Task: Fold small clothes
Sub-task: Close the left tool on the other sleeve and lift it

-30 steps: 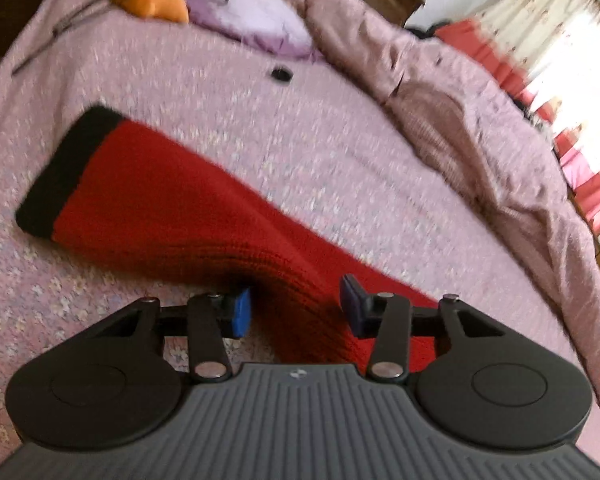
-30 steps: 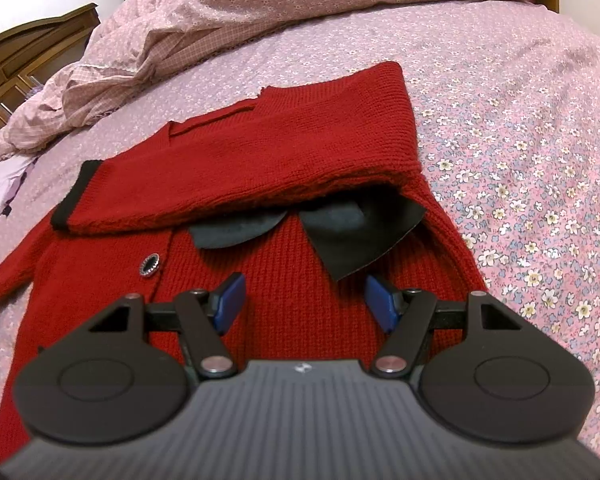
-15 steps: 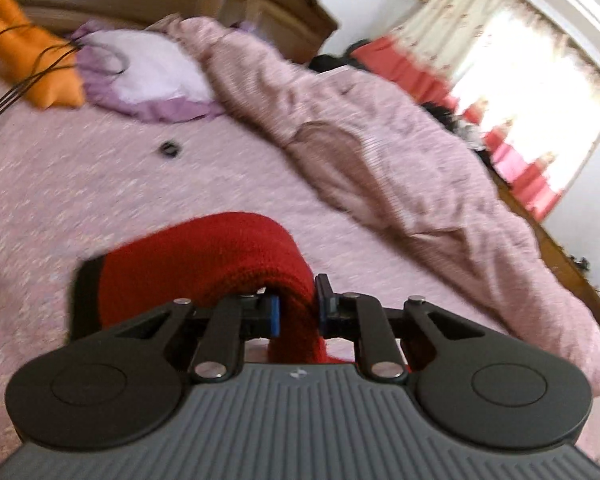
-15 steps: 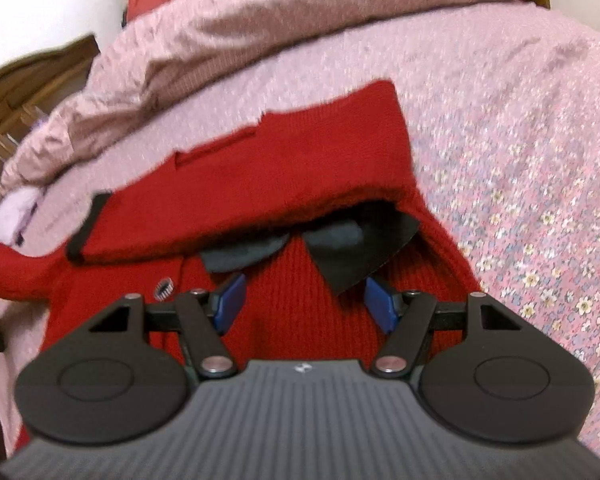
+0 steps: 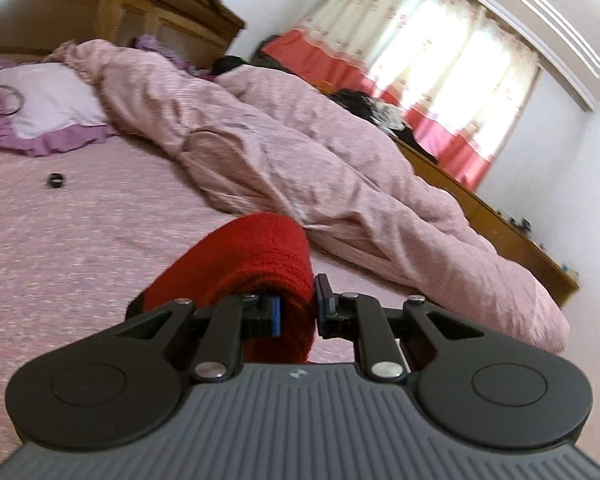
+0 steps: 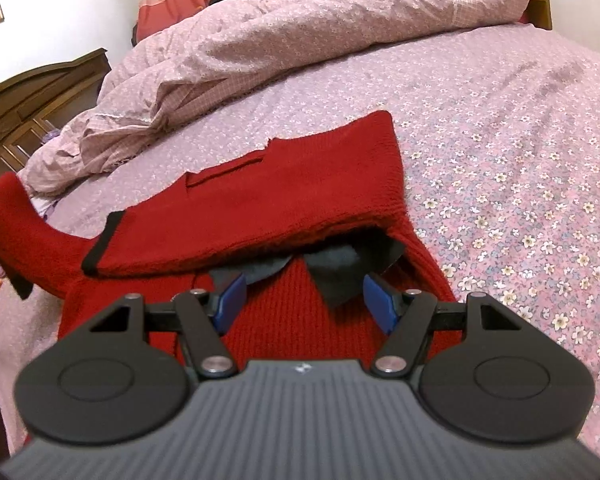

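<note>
Your left gripper (image 5: 298, 312) is clamped on a sleeve (image 5: 256, 256) of the red sweater (image 6: 284, 208), with the knit bunched between the blue pads (image 5: 275, 314) and arching up over the left finger. In the right wrist view that same sleeve (image 6: 24, 228) rises off the bed at the far left edge, its black cuff hanging down beside it.

Your right gripper (image 6: 306, 300) has its fingers spread apart and holds nothing. It hovers over the lower front of the sweater, just short of the dark collar (image 6: 332, 268), whose two points lie between the blue pads (image 6: 230, 300) in the picture.

The sweater lies on the floral bedsheet (image 6: 520, 168), roughly in the middle of the bed. Its other sleeve (image 6: 204, 228) is folded across the chest, the black cuff (image 6: 100, 240) resting near the sweater's left side as you see it, and the collar pokes out from under that fold.

A rumpled pink quilt (image 5: 300, 148) is heaped along the far side of the bed, apart from the sweater. A lilac pillow (image 5: 44, 108) sits near the wooden headboard (image 5: 112, 8), and a small dark object (image 5: 55, 180) lies on the sheet between the pillow and the raised sleeve. Curtains (image 5: 432, 76) with a red lower band hang at the bright window.
</note>
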Available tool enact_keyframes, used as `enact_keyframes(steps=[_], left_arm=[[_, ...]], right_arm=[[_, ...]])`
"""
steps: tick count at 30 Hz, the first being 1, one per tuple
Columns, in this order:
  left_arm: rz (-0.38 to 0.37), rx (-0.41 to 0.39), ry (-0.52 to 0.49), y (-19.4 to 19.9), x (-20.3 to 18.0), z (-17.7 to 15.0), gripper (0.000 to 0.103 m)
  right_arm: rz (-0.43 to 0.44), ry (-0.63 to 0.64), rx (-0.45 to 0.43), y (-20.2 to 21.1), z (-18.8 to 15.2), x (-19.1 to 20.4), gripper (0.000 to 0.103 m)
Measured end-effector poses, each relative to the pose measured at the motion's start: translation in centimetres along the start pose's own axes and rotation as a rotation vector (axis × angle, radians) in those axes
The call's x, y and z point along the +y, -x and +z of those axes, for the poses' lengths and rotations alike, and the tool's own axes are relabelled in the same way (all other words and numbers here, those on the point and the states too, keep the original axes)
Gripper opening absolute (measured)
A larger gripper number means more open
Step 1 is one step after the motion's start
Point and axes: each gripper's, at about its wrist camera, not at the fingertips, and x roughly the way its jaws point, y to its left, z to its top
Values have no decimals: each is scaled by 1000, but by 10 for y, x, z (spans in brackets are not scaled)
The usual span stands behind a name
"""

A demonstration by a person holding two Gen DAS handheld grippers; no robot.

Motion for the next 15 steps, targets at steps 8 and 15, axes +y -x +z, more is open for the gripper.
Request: enact_keyframes(steps=[8,15], left_arm=[[-87,84,-77,-23,-60,-37,19],[-90,169,-155,-48,-96,-86,19]], right_arm=[[9,-11,-24,10,1,-5,67],[5,-37,-30,13,0,-11,67]])
